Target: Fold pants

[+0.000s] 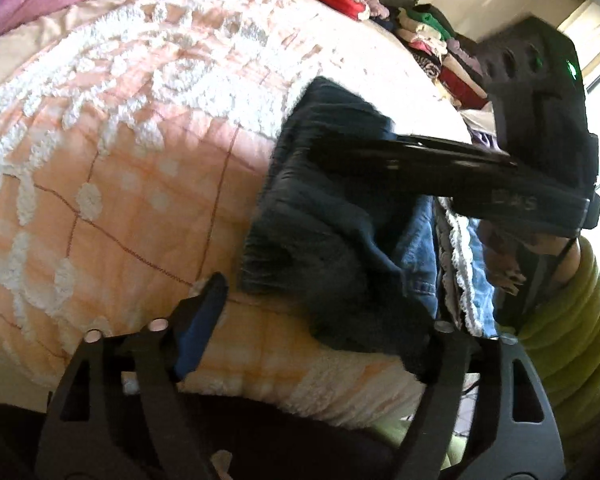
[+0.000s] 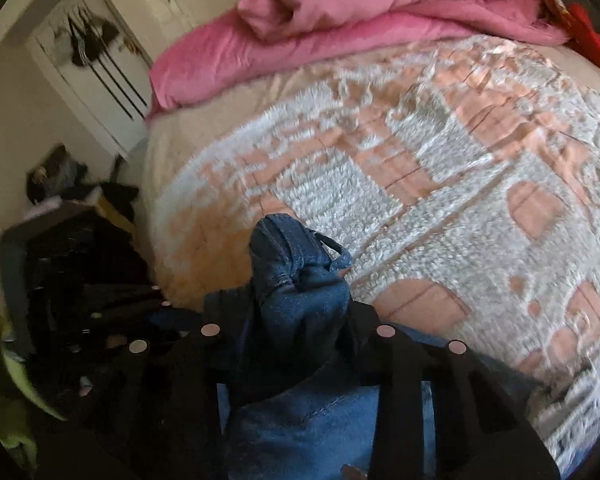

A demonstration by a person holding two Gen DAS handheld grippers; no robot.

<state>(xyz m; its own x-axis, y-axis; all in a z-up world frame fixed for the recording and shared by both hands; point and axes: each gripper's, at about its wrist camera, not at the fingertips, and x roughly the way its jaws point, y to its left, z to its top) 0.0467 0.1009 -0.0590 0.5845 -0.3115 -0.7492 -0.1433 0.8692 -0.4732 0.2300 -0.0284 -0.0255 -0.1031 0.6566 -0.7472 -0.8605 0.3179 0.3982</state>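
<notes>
- The pants (image 2: pixel 300 292) are dark blue denim jeans, bunched at the near edge of a bed whose bedspread (image 2: pixel 440 184) is peach with a white tufted pattern.
- In the right wrist view, the right tongs (image 2: pixel 296 332) are closed on a thick gathered wad of the denim, which stands up between the two fingers; a belt loop pokes out at the top, so this looks like the waistband end.
- In the left wrist view, the left tongs (image 1: pixel 320 332) stand wide. The left finger (image 1: pixel 204 312) hangs over bare bedspread, while the right finger is hidden beneath a dark fold of the jeans (image 1: pixel 332 240). I see no pinch here, so I judge them not to be gripping.
- The right tongs' body (image 1: pixel 532 152) crosses the far right of that view, above the jeans.
- To the right of the jeans lies a lighter blue denim piece with white lace trim (image 1: pixel 460 264), touching or overlapping them; it is not clear which.
- A pink duvet (image 2: pixel 340 20) is heaped at the far end of the bed, and a clothes pile (image 1: pixel 440 48) sits far right.
- Handling, as I judge it: denim is heavy for cloth, limp yet fairly stiff at seams, and not slippery. It will hang and drag when lifted.
- The best holds are likely the waistband corners or the hems, where doubled seams give the fingers firm bulk.
</notes>
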